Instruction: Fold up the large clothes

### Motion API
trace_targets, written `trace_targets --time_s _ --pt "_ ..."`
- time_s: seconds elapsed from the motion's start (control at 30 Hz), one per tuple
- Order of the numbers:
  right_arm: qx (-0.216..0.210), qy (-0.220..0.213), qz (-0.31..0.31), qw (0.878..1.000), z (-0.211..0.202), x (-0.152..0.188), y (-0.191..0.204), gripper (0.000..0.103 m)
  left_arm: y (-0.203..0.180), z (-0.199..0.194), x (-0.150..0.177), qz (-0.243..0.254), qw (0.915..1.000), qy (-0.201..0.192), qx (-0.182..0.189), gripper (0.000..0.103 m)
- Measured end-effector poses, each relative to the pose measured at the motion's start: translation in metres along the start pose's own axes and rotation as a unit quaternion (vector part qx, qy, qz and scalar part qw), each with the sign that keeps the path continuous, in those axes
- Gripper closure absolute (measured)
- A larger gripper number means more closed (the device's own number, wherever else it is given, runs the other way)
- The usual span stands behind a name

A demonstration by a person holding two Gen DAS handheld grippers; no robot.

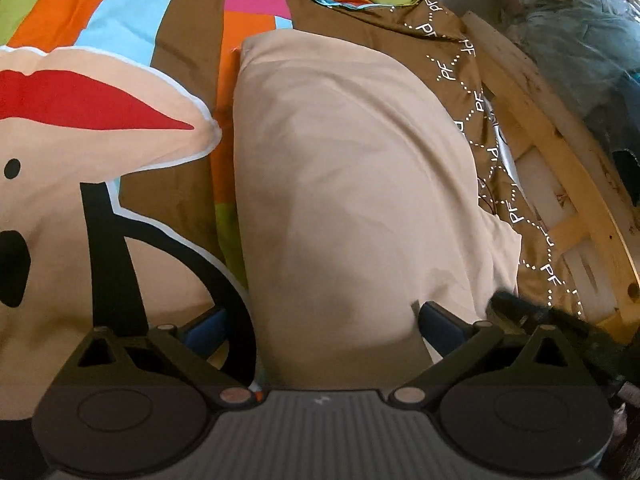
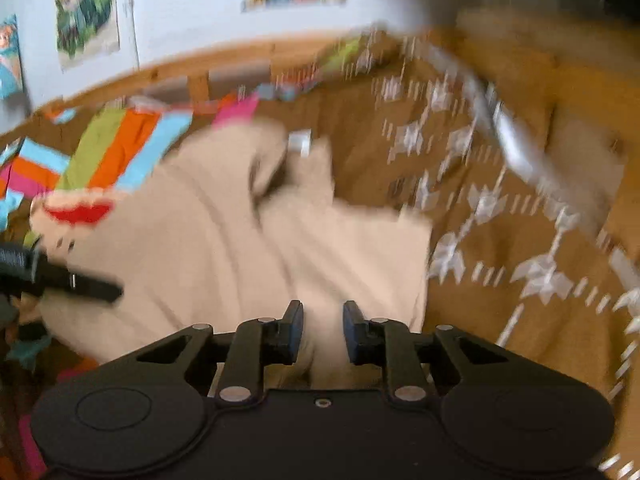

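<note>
Colourful bedspread [image 1: 132, 8] under beige garment [image 1: 352, 184] — left gripper [image 1: 320, 320] gaping, right gripper [image 2: 322, 330] parted.

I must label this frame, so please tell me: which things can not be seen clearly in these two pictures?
- Right wrist view: motion blur smears the bedcover pattern and wall posters.
- Left wrist view: the beige garment hides its near edge behind the left gripper body.
- Garment type: folded, no telling.
- Right gripper: whether its fingers pinch cloth is unclear.
</note>
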State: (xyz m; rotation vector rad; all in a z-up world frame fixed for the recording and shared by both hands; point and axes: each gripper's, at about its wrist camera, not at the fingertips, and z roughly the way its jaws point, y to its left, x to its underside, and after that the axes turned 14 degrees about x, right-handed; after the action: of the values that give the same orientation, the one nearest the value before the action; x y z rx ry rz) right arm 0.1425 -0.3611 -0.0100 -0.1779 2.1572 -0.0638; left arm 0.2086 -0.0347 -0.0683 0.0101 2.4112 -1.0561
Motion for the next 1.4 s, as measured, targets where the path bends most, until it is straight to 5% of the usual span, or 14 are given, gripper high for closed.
trace_targets --time_s 0.1,0.37,0.5,0.7,0.9,1.07,1.27,1.33,1.4 --pt "-0.002 -0.047 0.003 0.999 -0.004 -0.024 0.009 0.07 0.003 0.0 0.003 0.0 1.0 -0.002 0.008 0.0" --pt "-0.102 -0.059 -0.111 0.987 0.057 -0.108 0.099 0.071 0.007 0.004 0.007 0.004 0.9997 -0.013 0.02 0.0" --pt "-0.06 -0.038 -0.225 0.972 0.092 -0.096 0.129 0.072 0.007 0.003 0.009 0.011 0.9996 -0.017 0.02 0.0" --pt "-0.023 -0.016 -0.208 0.978 0.124 -0.067 0.114 0.072 0.009 0.006 0.007 0.024 0.9993 -0.014 0.027 0.0" --pt "-0.019 -0.031 -0.207 0.978 0.1 -0.066 0.105 0.067 0.019 -0.007 0.013 0.012 0.9965 -0.044 0.07 0.001" --pt "-0.025 -0.033 -0.186 0.982 0.07 -0.047 0.075 0.061 0.021 -0.036 0.025 0.013 0.9876 -0.133 0.083 0.001" --pt "-0.008 -0.048 -0.133 0.99 0.015 -0.037 0.063 0.058 0.028 -0.022 0.02 -0.022 0.9924 -0.101 0.066 0.0" --pt "-0.026 -0.049 -0.125 0.991 -0.002 -0.029 0.063 0.042 0.031 -0.017 0.017 -0.029 0.9934 -0.087 0.07 0.0" --pt "-0.024 -0.04 -0.148 0.988 -0.008 -0.016 0.068 0.037 0.03 -0.015 0.018 -0.026 0.994 -0.083 0.066 0.0"
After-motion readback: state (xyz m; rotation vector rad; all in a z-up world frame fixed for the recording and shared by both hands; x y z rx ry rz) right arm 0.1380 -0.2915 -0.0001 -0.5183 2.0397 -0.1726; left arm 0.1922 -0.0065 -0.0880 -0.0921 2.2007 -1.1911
